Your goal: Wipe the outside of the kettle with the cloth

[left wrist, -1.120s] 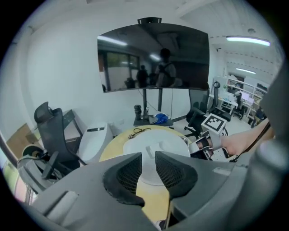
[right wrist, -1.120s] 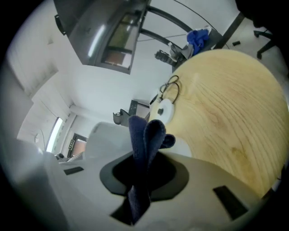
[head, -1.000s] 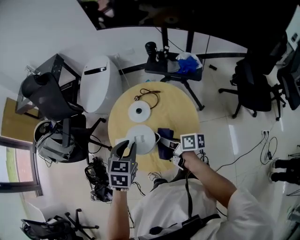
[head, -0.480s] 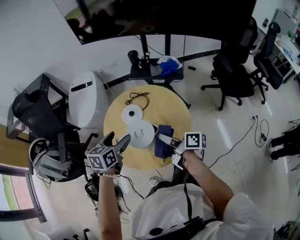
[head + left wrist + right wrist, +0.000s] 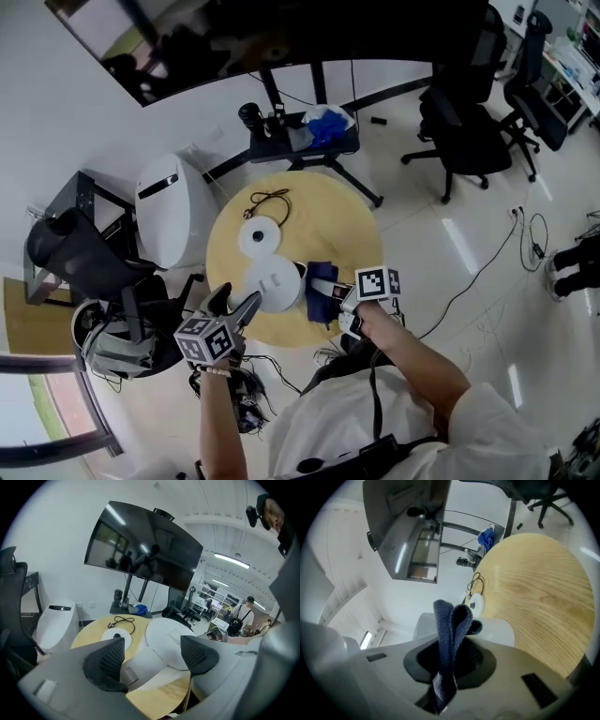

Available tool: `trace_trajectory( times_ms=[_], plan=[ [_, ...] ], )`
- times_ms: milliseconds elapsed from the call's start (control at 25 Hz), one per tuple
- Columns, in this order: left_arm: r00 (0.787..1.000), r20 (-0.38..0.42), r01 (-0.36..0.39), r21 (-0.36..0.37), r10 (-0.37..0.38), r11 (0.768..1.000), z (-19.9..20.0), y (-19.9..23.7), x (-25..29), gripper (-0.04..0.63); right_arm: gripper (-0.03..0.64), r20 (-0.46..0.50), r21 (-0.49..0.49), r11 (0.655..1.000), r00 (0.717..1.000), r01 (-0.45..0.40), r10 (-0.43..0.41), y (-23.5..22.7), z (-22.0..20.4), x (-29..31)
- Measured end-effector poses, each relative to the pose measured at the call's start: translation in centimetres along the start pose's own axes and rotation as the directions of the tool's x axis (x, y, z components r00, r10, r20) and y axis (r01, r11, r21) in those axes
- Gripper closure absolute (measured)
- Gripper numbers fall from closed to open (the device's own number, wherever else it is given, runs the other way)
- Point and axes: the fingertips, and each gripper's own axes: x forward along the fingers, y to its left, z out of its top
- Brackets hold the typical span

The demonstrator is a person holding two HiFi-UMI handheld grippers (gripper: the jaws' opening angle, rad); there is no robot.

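Standing near the round table's (image 5: 333, 220) front edge, the white kettle (image 5: 272, 283) has the blue cloth (image 5: 323, 281) just beside it, clamped in the right gripper (image 5: 342, 302). The left gripper (image 5: 234, 306) gapes wide, gripping nothing. Wiping is judged largely outstanding.

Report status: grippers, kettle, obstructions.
Left gripper open, kettle handle between its jaws, ungripped. Right gripper shut on cloth, beside kettle. Base and cord beyond, not obstructing.
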Motion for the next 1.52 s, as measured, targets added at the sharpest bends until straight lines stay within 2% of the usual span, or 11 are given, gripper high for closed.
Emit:
trace_trajectory(
  times_ms=[120,360,560,720,800,880,1000,1080,1200,1400,1520],
  plan=[
    [0.999,-0.026,-0.018,0.02,0.019,1.0,-0.2,0.0,0.0,0.235,0.549,-0.035,0.052,0.998,0.999,0.04,-0.038,-4.0,0.0,1.1],
    [0.997,-0.066,-0.038,0.012,0.038,0.999,0.0,0.1,-0.3,0.23,0.549,-0.07,0.166,0.98,0.992,0.112,-0.102,-11.0,-0.4,3.1],
    [0.997,-0.075,-0.025,0.02,0.026,1.0,-0.2,0.2,-0.4,0.23,0.549,-0.086,0.195,0.957,0.976,0.215,-0.202,-15.7,-1.2,4.0],
    [0.997,-0.079,0.024,0.017,-0.023,1.0,-0.1,-0.1,-0.5,0.23,0.549,-0.053,0.179,0.956,0.972,0.234,-0.228,-16.0,-1.3,4.1],
    [0.994,-0.071,0.079,0.016,-0.077,0.997,0.0,-0.5,-0.6,0.23,0.549,-0.016,0.179,0.958,0.975,0.223,-0.224,-15.3,-1.0,3.6],
    [0.986,-0.077,0.15,0.057,-0.145,0.987,-0.3,-0.9,-0.9,0.229,0.549,0.036,0.167,0.965,0.977,0.201,-0.209,-13.7,-0.8,2.6],
    [0.97,-0.114,0.235,0.199,-0.216,0.951,-1.6,-0.4,-1.5,0.229,0.549,0.124,0.127,0.981,0.979,0.148,-0.164,-9.9,-0.7,1.6],
    [0.961,-0.118,0.275,0.299,-0.251,0.914,-2.2,-0.1,-1.7,0.229,0.549,0.187,0.088,0.988,0.972,0.128,-0.142,-7.1,-0.7,0.9],
    [0.943,-0.087,0.329,0.409,-0.322,0.851,-2.2,-0.1,-1.8,0.238,0.549,0.276,0.031,0.993,0.954,0.112,-0.116,-3.0,-1.3,-0.2],
    [0.911,-0.096,0.39,0.518,-0.401,0.761,-1.6,0.2,-1.0,0.309,0.549,0.395,-0.076,0.993,0.917,0.089,-0.052,3.8,-2.1,-1.7],
    [0.891,-0.125,0.431,0.538,-0.437,0.725,-1.4,-0.3,-0.6,0.317,0.549,0.433,-0.141,0.982,0.9,0.129,-0.056,6.5,-1.9,-2.1]
  ],
)
